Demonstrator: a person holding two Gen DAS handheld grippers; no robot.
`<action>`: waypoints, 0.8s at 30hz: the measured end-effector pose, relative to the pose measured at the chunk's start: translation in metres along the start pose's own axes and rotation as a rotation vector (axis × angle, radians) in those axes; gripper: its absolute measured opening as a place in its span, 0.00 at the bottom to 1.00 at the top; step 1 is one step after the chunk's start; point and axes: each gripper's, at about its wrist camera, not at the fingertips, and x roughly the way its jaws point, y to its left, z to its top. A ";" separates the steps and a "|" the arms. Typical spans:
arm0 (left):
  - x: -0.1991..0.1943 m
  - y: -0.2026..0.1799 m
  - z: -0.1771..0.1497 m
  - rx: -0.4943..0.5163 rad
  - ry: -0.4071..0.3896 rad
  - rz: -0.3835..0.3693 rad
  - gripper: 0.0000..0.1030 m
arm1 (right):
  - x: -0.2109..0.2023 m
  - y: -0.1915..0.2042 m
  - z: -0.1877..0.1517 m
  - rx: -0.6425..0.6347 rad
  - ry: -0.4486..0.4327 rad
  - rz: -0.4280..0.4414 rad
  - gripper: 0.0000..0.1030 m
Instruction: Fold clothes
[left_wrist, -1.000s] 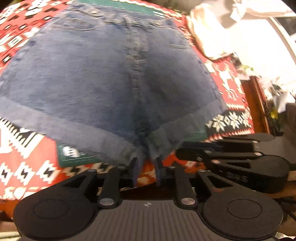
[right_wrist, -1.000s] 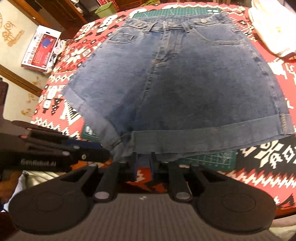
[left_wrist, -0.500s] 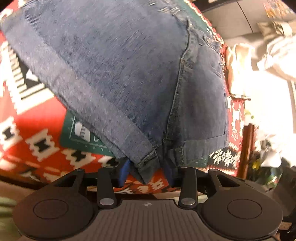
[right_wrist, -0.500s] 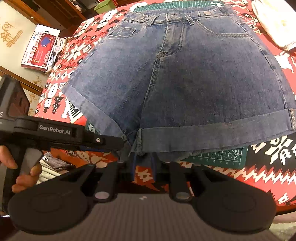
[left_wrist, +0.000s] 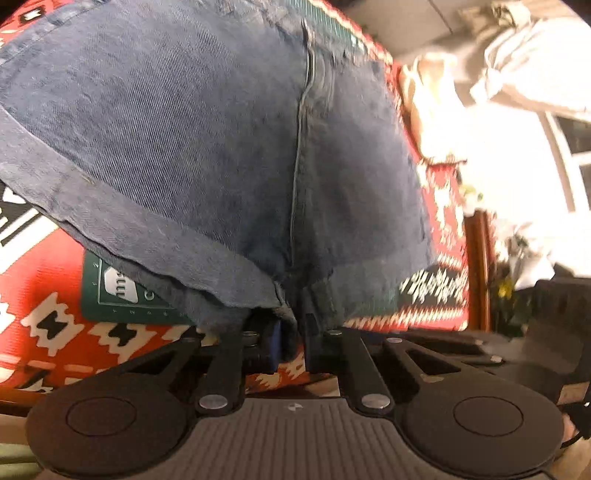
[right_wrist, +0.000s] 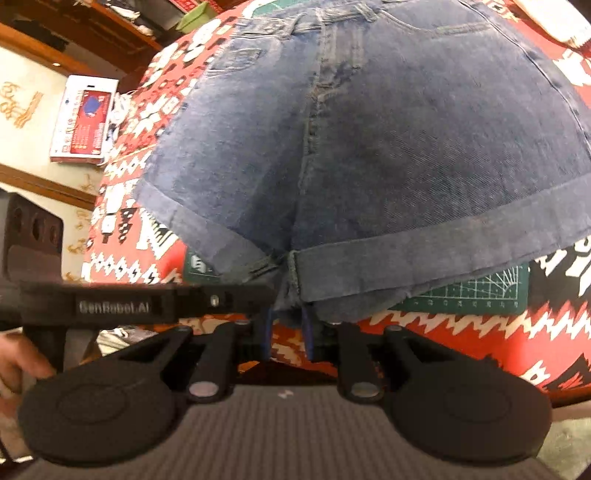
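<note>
Denim shorts (right_wrist: 388, 147) lie spread front-up on the bench, over a green cutting mat (right_wrist: 476, 291) and a red patterned cloth (right_wrist: 461, 339). Waistband at 12 o'clock in the right wrist view, the two rolled leg cuffs at 6 o'clock, nearest the tools.

Left gripper (left_wrist: 291, 341): jaws closed on denim at the crotch seam, a dark fold of cloth pinched between the blue pads. In its own view the shorts (left_wrist: 207, 140) fill the frame, centre seam running from 12 to 6 o'clock.

Right gripper (right_wrist: 288, 328): jaws astride the same crotch point, denim hanging between them. The gap looks narrow, but whether they truly clamp the cloth I cannot tell. The left tool's body crosses this view at 9 o'clock, with a hand (right_wrist: 18, 365) on its handle.

Off the work: a pale garment (left_wrist: 424, 110) at 2 o'clock in the left view; a red-and-white box (right_wrist: 83, 118) at 10 o'clock in the right view, beside the bench.

Step in hand, by my reading: taking hold at the crotch to start the first fold; shorts not yet folded. Next move likely calls for one leg brought over the other along the centre seam, or the hem end lifted toward the waistband. Either needs both holds secure and cuffs kept aligned. Risk: stiff denim slipping from a shallow pinch.
</note>
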 end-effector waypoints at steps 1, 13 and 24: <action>0.002 0.002 -0.001 -0.006 0.009 0.000 0.11 | 0.002 -0.003 0.000 0.024 -0.001 0.002 0.20; -0.005 0.000 -0.005 0.005 -0.058 -0.015 0.05 | 0.013 -0.017 -0.003 0.207 -0.037 0.067 0.06; 0.012 -0.002 -0.010 0.071 0.034 0.037 0.04 | 0.035 -0.003 -0.006 0.164 0.055 -0.001 0.00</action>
